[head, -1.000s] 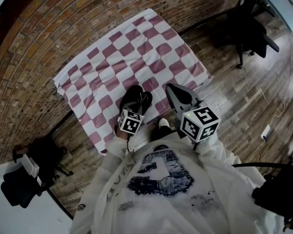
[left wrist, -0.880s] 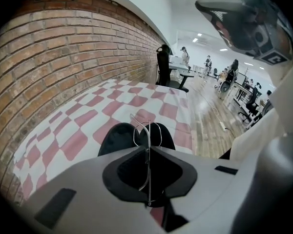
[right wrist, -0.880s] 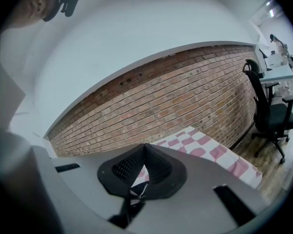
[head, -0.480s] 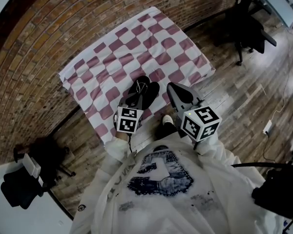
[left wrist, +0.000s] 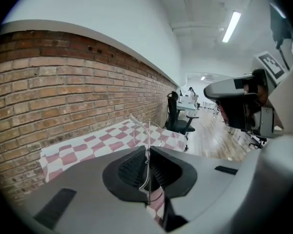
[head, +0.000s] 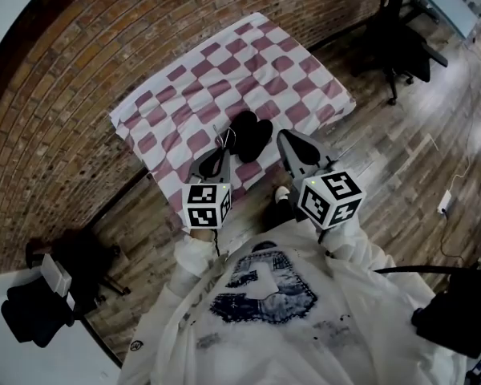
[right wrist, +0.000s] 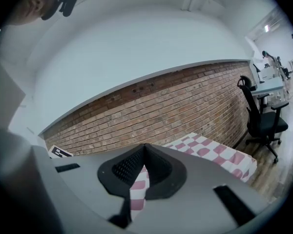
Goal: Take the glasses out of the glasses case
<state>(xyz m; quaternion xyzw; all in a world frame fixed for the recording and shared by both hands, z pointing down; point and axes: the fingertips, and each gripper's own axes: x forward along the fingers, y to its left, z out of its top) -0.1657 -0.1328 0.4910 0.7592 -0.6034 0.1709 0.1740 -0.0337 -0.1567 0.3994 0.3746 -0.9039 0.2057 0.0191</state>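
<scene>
A black glasses case (head: 251, 133) lies open on the red-and-white checked cloth (head: 184, 87) over a table by the brick wall. My left gripper (head: 219, 154) hangs just left of and above the case, shut on thin wire-rimmed glasses (head: 224, 139). In the left gripper view the glasses (left wrist: 147, 150) stand upright, pinched edge-on between the ribbed pads, with the cloth (left wrist: 88, 145) behind. My right gripper (head: 284, 139) hovers right of the case over the table's near edge. Its jaws (right wrist: 144, 147) meet at the tips with nothing between them.
A black office chair (head: 401, 46) stands on the wooden floor at the table's far right. Dark gear (head: 40, 295) sits on the floor at the left. A cable with a white plug (head: 446, 203) lies at the right. The person's shoe (head: 282, 192) shows below the grippers.
My left gripper has risen off the case, carrying the glasses up and clear of it; the open case stays on the cloth. The right gripper has shifted a little forward beside it.
</scene>
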